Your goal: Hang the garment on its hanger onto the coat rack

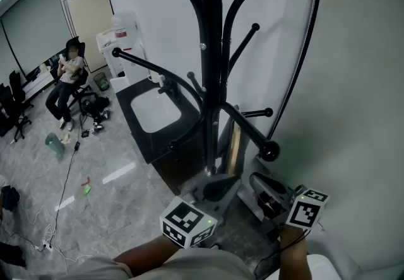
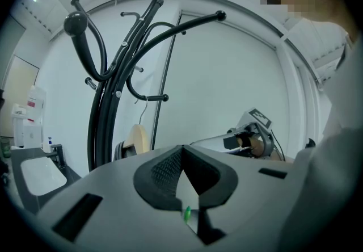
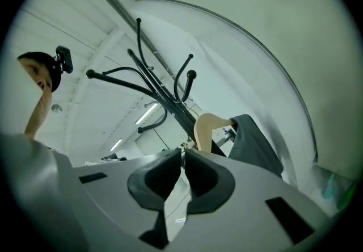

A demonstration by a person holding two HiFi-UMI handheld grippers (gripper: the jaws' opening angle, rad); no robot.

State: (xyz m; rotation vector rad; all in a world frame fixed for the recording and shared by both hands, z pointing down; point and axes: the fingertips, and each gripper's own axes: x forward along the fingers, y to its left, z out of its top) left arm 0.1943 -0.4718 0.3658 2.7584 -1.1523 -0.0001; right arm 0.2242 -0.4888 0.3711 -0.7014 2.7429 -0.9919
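Showing just beyond the right gripper's (image 3: 182,153) closing, empty fingers (the left gripper's (image 2: 181,150) are clenched on nothing), the stiff, light wooden hanger (image 3: 207,129) should give a surer hold than its limp grey garment (image 3: 252,146).

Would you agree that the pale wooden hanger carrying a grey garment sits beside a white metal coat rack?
Not quite: the metal coat rack is black, not white, as the head view shows; the pale wooden hanger carrying the grey garment does sit beside it.

Glossy black metal coat rack (image 1: 211,52), smooth pale wooden hanger (image 3: 205,129), matt grey cloth garment (image 3: 255,146)
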